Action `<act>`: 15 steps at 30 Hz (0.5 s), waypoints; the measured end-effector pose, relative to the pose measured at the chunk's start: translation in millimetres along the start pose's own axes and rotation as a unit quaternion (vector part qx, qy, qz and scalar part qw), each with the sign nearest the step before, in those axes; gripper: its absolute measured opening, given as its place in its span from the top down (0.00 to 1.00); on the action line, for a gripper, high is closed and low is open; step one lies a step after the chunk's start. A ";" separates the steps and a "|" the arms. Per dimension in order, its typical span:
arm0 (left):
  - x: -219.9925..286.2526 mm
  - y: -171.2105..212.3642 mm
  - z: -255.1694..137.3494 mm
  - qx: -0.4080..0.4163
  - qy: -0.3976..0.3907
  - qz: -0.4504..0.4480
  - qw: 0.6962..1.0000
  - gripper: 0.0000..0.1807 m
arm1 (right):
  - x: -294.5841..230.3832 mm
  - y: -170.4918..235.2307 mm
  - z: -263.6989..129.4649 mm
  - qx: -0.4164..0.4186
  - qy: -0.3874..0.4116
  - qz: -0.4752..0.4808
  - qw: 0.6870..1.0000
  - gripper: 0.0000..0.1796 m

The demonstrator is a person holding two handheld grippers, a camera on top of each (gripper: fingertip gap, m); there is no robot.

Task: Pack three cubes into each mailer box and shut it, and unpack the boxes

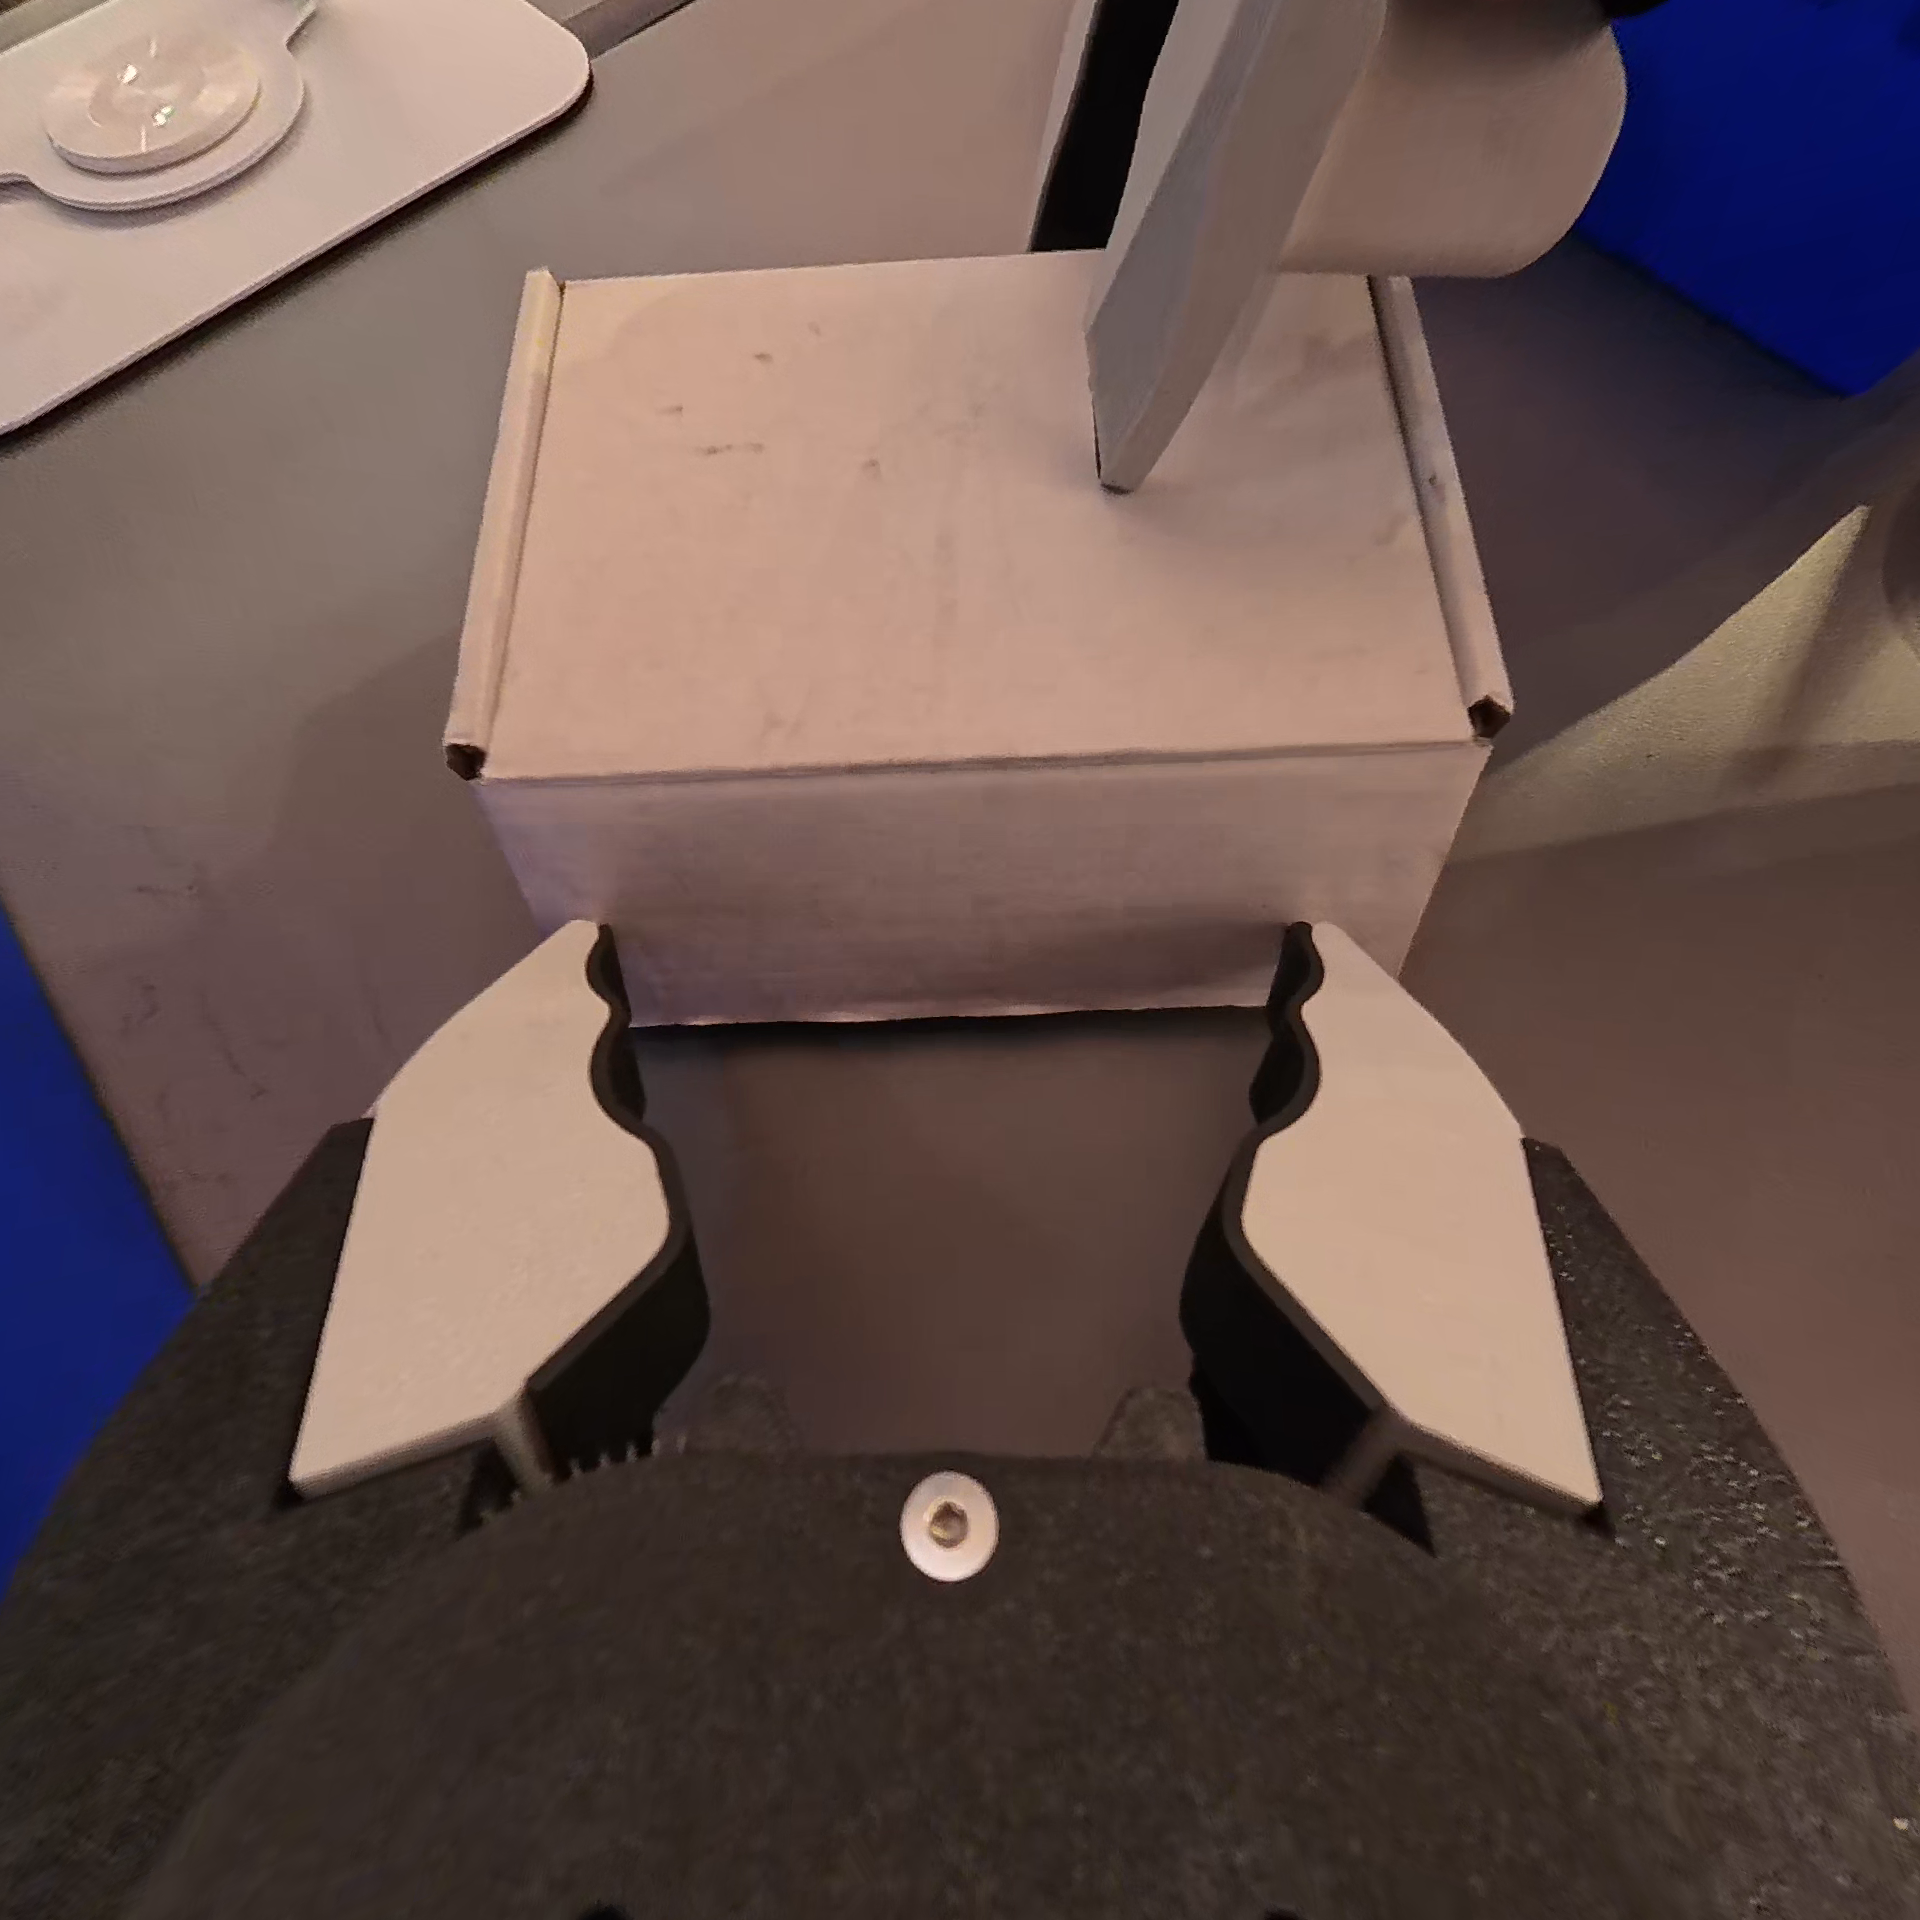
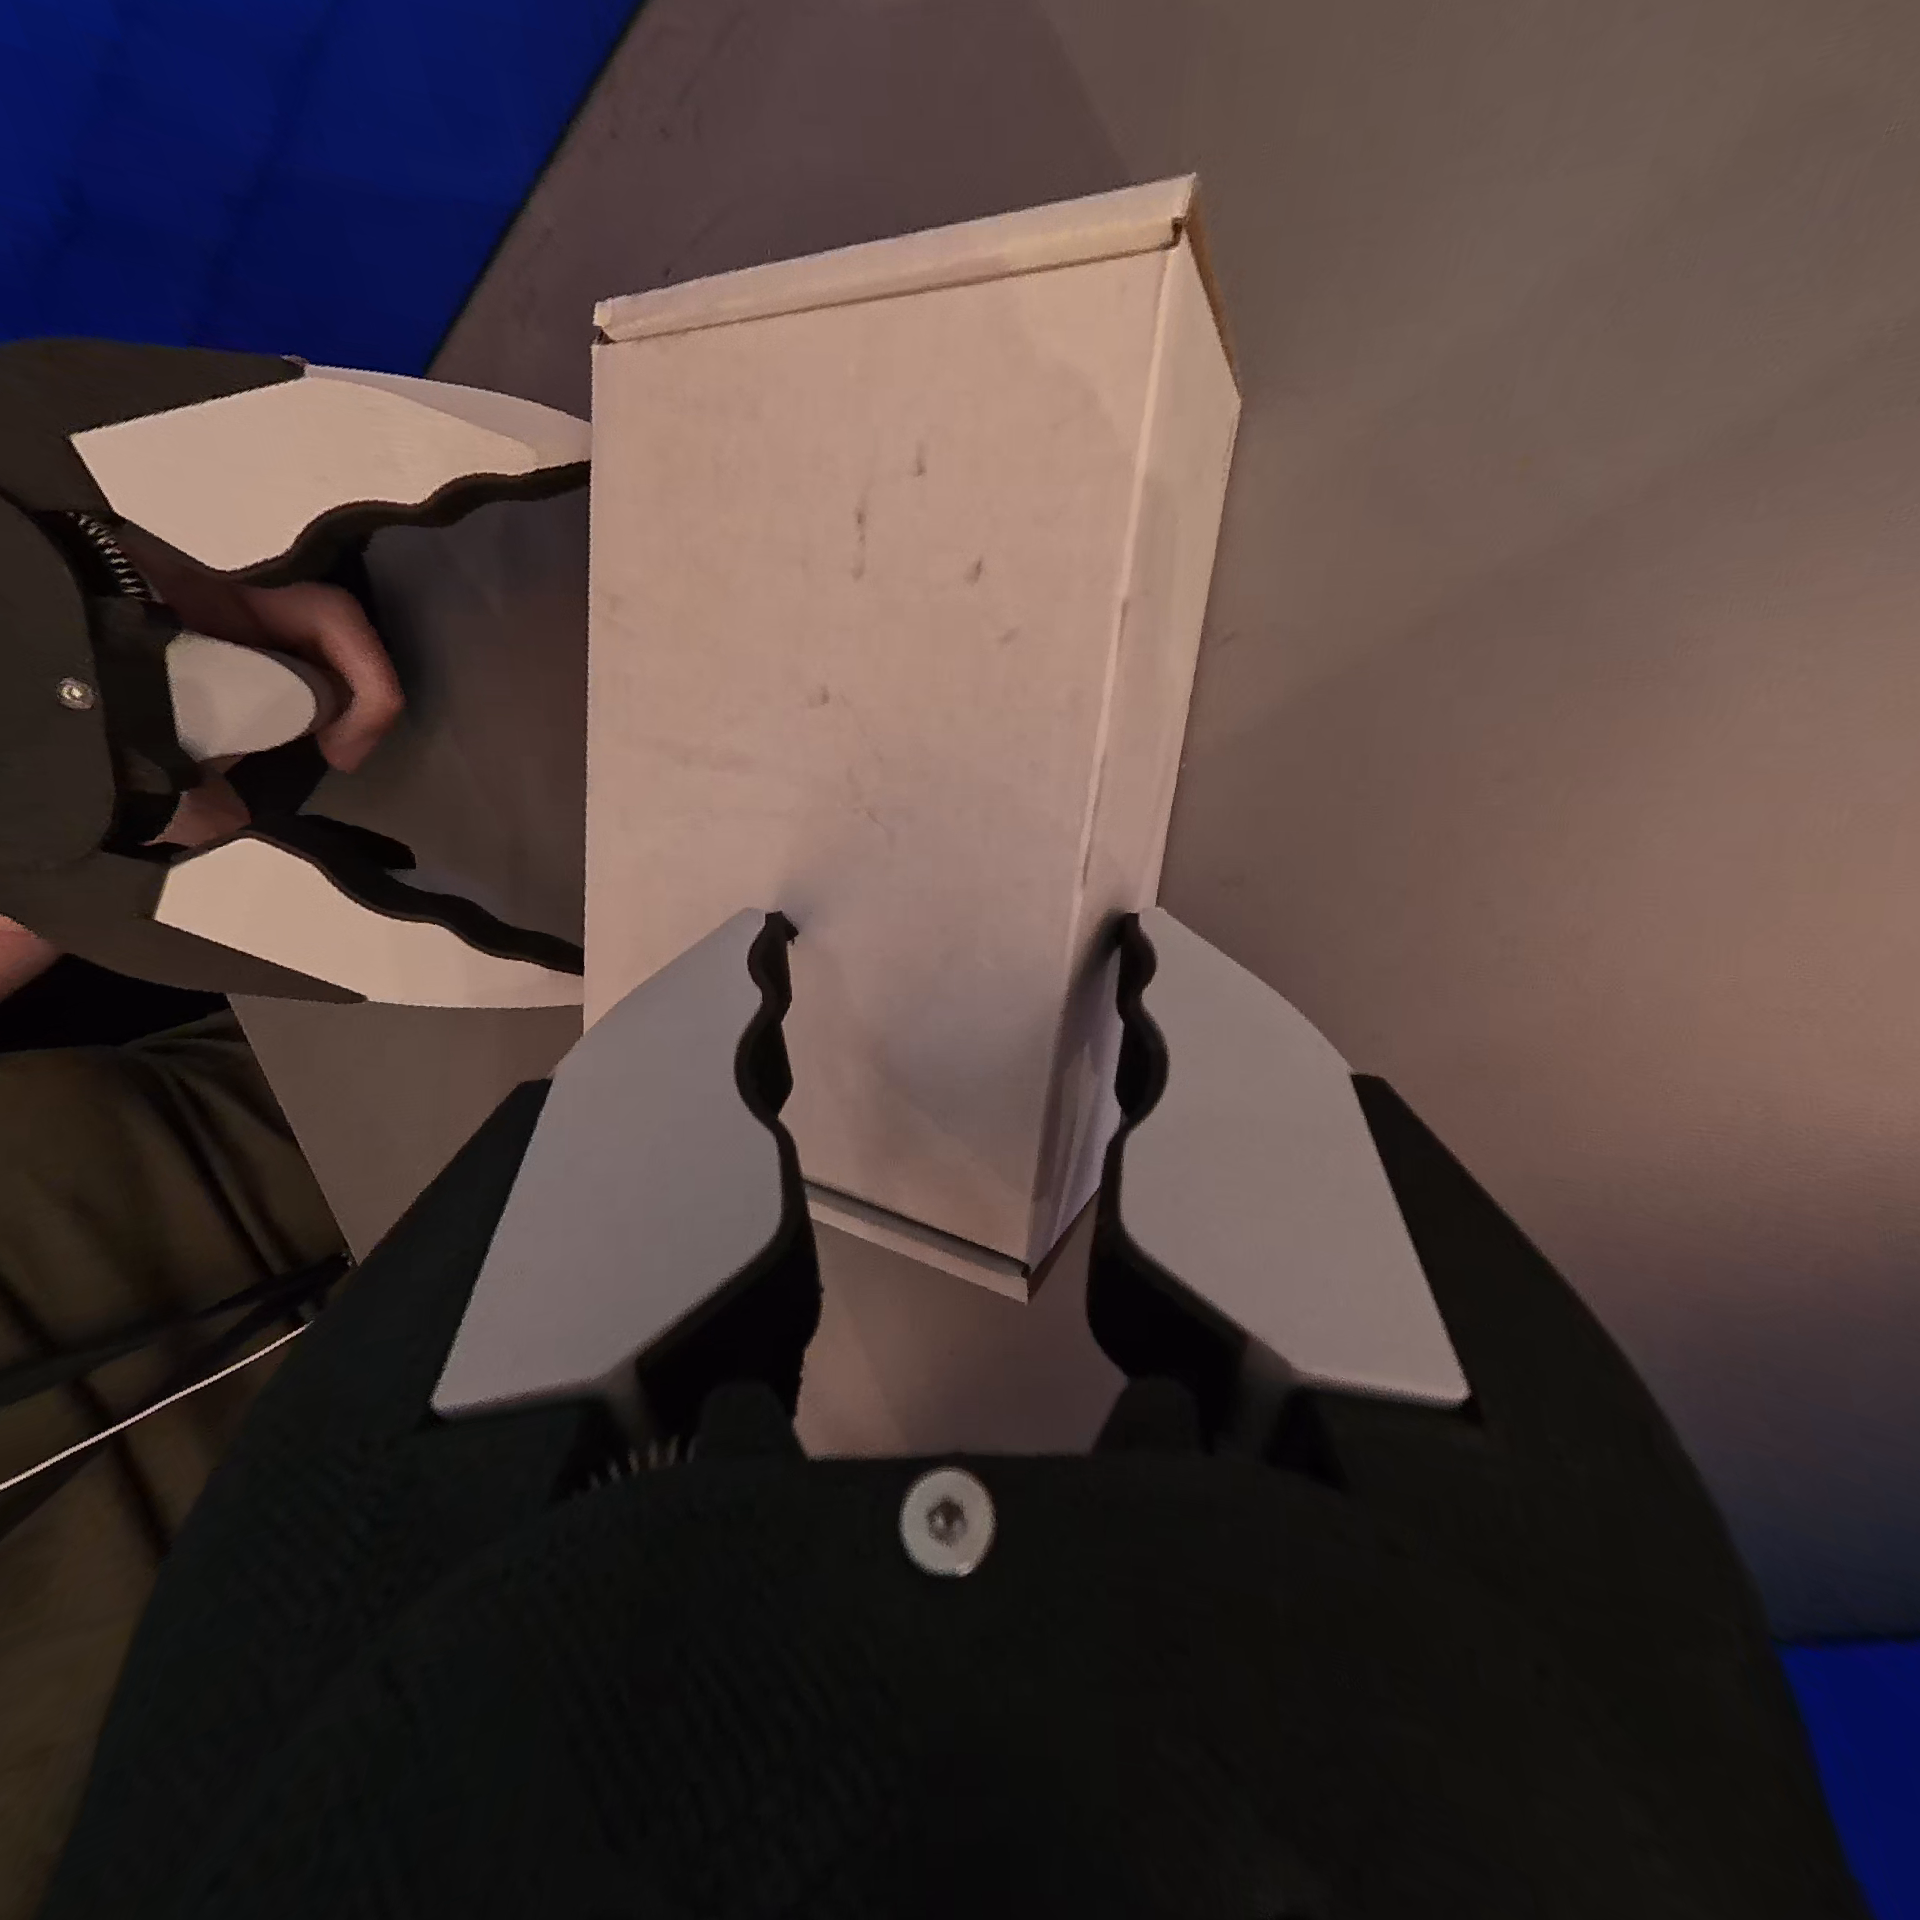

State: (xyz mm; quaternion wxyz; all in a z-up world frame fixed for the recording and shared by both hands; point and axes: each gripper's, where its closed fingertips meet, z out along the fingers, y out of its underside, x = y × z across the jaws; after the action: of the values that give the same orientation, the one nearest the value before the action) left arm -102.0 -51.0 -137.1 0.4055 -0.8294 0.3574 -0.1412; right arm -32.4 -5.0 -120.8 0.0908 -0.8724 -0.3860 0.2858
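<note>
Surface: grey table (image 1: 260, 644); matt, faintly scuffed; blue floor past its edges
On it, centre: closed white mailer box (image 1: 935, 540); lid flat, smudged with dark marks
On it, far left: pale rounded mat (image 1: 416, 135); a round clear disc lies on top

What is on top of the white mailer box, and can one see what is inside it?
On the closed lid of the mailer box only a finger tip of the right gripper presses. The shut lid covers the inside, so any cubes cannot be seen.

A plain workroom bench: grey tabletop (image 1: 260, 582), blue floor (image 1: 1766, 208) and a pale mat (image 1: 416, 114).
</note>
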 end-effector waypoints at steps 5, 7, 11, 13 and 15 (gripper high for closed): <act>0.1 -1.1 4.7 0.003 0.000 0.001 1.000 0.36 | -1.0 0.5 1.7 0.001 -0.003 -0.003 1.000 0.64; 0.0 -1.6 6.6 0.002 0.002 0.003 1.000 0.36 | -1.4 0.6 2.2 -0.001 -0.003 -0.003 1.000 0.63; -0.6 -2.6 8.5 0.001 0.005 0.007 1.000 0.35 | -1.0 0.9 2.3 0.000 -0.007 0.001 1.000 0.63; -0.7 -3.1 9.9 0.003 0.007 0.009 1.000 0.35 | -1.0 1.0 2.3 -0.001 -0.008 0.001 1.000 0.63; -1.0 -3.9 11.2 0.006 0.009 0.011 1.000 0.35 | -0.8 1.1 2.3 -0.002 -0.008 0.002 1.000 0.63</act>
State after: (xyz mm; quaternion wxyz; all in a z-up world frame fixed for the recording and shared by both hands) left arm -94.9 -42.2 -141.1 0.4085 -0.8217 0.3694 -0.1466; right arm -33.5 -6.5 -122.8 0.0854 -0.8711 -0.3852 0.2925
